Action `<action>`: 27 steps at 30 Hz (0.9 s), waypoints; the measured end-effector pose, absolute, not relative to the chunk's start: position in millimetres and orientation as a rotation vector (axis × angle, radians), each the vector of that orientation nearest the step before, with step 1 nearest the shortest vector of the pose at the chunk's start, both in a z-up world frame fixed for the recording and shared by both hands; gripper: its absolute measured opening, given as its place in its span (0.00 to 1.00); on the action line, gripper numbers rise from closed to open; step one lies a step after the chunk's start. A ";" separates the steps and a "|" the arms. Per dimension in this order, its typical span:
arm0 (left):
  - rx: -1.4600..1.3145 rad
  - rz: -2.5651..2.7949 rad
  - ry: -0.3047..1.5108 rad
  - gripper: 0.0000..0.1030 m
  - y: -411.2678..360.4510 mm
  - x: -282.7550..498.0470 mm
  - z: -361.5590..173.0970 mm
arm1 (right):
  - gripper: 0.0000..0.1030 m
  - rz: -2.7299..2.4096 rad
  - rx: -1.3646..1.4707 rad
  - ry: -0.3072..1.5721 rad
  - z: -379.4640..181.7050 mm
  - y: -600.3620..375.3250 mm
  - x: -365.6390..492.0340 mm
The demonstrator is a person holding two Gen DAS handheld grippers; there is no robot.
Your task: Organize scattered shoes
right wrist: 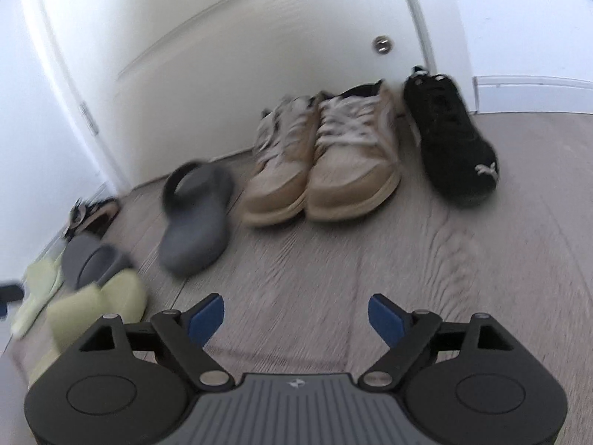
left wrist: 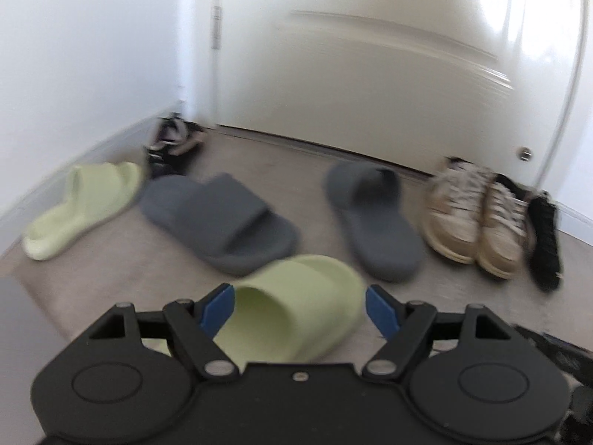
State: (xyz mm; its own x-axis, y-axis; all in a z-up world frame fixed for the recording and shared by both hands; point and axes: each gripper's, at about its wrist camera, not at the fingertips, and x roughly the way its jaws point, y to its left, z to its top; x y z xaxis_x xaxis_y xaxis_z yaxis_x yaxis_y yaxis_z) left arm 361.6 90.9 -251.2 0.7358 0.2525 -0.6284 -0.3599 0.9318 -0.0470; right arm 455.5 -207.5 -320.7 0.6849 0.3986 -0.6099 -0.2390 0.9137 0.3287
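Observation:
My left gripper (left wrist: 300,309) hangs low over a pale green slide (left wrist: 296,322) that lies on the floor between its blue pads; the pads stand apart and I see no squeeze on it. A second green slide (left wrist: 81,204) rests by the left wall. Two grey slides (left wrist: 222,218) (left wrist: 374,218) lie apart in the middle. A pair of beige sneakers (right wrist: 322,159) stands side by side at the door, with a black sneaker (right wrist: 452,137) to their right. My right gripper (right wrist: 296,319) is open over bare floor in front of the sneakers.
A white door (left wrist: 370,74) closes off the far side, with a round metal stop (right wrist: 383,44) low on it. White walls and skirting run along both sides. Dark shoes (left wrist: 172,144) sit in the left corner. Wood-look floor (right wrist: 407,259) spreads before the sneakers.

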 end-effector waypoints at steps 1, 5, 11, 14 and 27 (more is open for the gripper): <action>-0.171 0.371 0.655 0.76 106.3 357.3 -250.4 | 0.84 0.367 0.223 0.740 -320.3 -204.0 452.7; -0.177 0.439 0.623 0.75 144.8 349.0 -248.3 | 0.84 0.399 0.225 0.751 -313.5 -188.8 446.4; -0.211 0.494 0.627 0.65 185.9 355.6 -258.2 | 0.84 0.450 0.201 0.741 -303.5 -155.7 451.2; -0.228 0.456 0.663 0.64 196.9 369.2 -270.8 | 0.84 0.487 0.198 0.750 -300.8 -134.2 456.2; -0.232 0.488 0.520 0.57 273.4 507.7 -269.9 | 0.84 0.577 0.129 0.759 -302.1 -73.1 474.4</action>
